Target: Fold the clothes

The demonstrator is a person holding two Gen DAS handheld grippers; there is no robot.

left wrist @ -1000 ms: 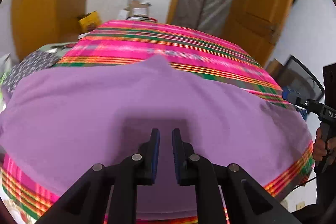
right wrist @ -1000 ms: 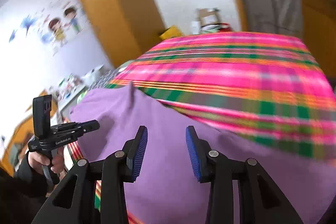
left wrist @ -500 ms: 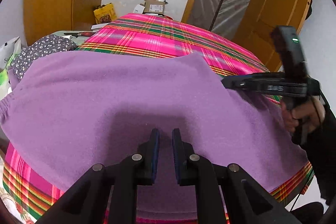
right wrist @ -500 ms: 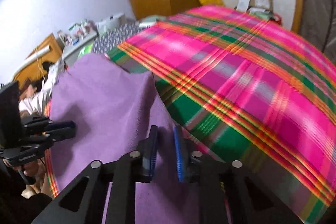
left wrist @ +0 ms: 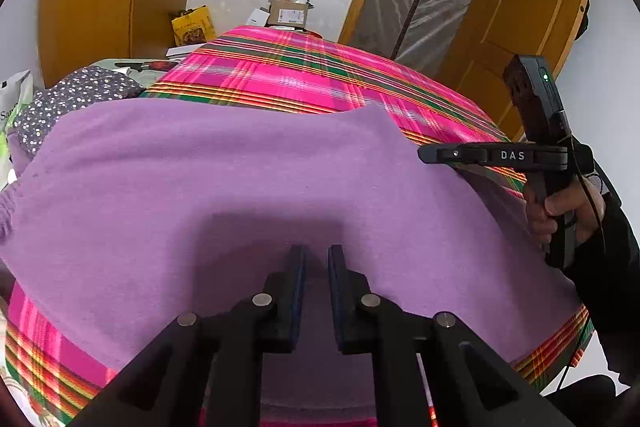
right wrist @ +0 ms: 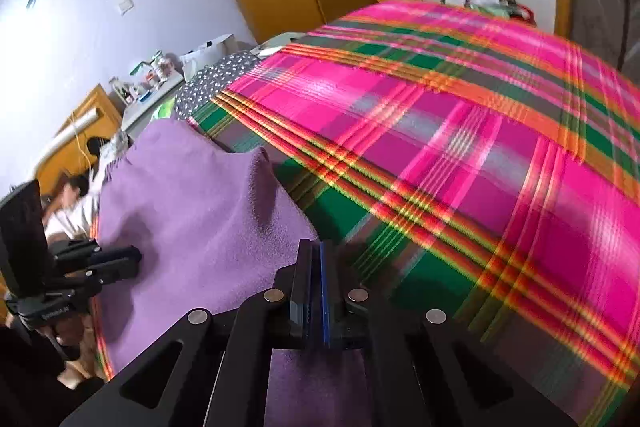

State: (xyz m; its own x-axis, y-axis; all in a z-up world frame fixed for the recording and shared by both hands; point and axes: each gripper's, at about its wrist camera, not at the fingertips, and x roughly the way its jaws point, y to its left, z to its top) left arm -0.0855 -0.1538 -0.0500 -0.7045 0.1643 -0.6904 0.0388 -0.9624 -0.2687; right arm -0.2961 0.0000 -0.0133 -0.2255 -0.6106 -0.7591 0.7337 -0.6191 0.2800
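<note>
Plaid bedspread (right wrist: 460, 155) under pinched purple garment (left wrist: 240, 187)

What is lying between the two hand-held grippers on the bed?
Only the purple garment. In the left wrist view, it spreads unbroken from the left hand-held gripper to the right hand-held gripper, with nothing else on it.

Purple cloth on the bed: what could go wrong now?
The right claw has just been closing right at the purple cloth's edge. I can't tell if cloth is caught, so it might slip out. It might also pinch the plaid blanket underneath and drag it along.
</note>
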